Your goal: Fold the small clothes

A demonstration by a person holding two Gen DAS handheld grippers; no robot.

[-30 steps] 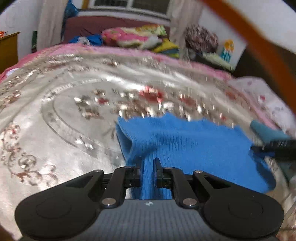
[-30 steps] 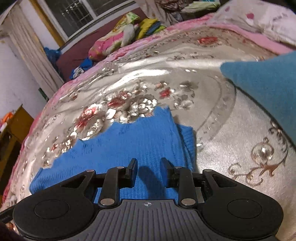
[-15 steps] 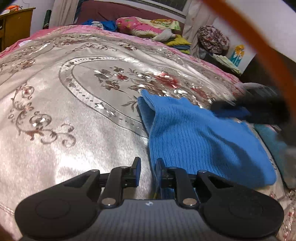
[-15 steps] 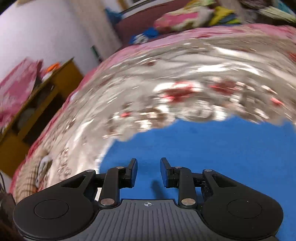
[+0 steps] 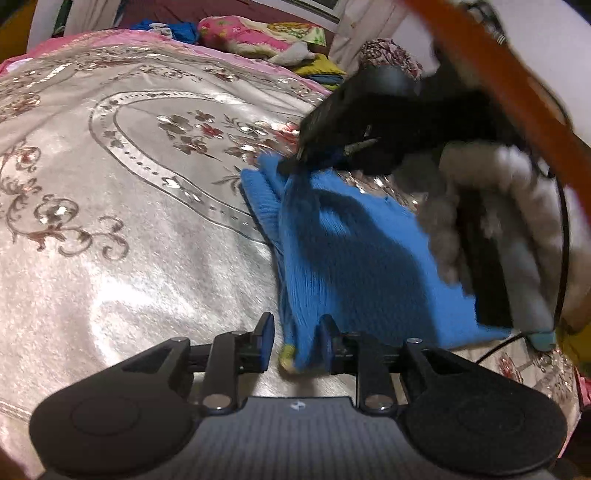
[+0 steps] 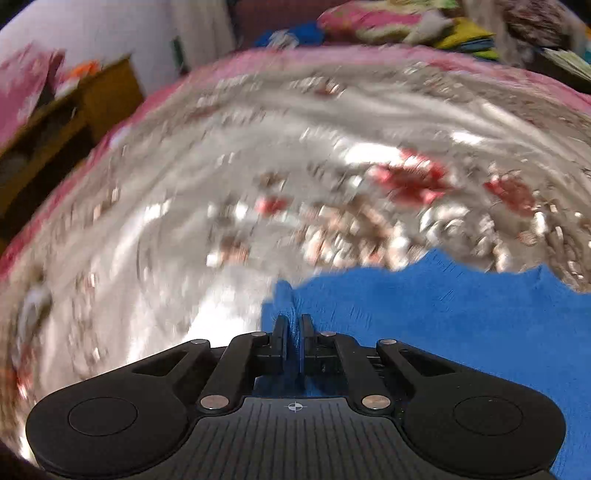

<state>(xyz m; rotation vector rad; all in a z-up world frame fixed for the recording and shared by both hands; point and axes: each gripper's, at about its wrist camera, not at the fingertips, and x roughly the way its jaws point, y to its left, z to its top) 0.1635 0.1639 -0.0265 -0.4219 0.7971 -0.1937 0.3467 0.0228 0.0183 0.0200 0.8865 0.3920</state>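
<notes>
A blue knit garment (image 5: pixel 351 251) lies folded on the bed. In the left wrist view its near corner hangs between the jaws of my left gripper (image 5: pixel 295 338). Those jaws are opening, and a gap shows beside the left pad. At the garment's far corner my right gripper (image 5: pixel 290 168) comes in from the upper right, held by a hand in a fluffy pale sleeve (image 5: pixel 480 206). In the right wrist view my right gripper (image 6: pixel 293 334) is closing, with a raised fold of the blue garment (image 6: pixel 461 314) pinched between its pads.
A shiny silver bedspread (image 5: pixel 129 221) with floral embroidery and a pink border covers the bed. Bright clothes (image 5: pixel 258 33) are piled at the back. A wooden cabinet (image 6: pixel 74 118) stands beside the bed. An orange bar (image 5: pixel 498 74) crosses the upper right.
My right gripper swept across the garment to its far corner and closed on a fold. My left gripper's jaws, shut on the near edge before, have parted.
</notes>
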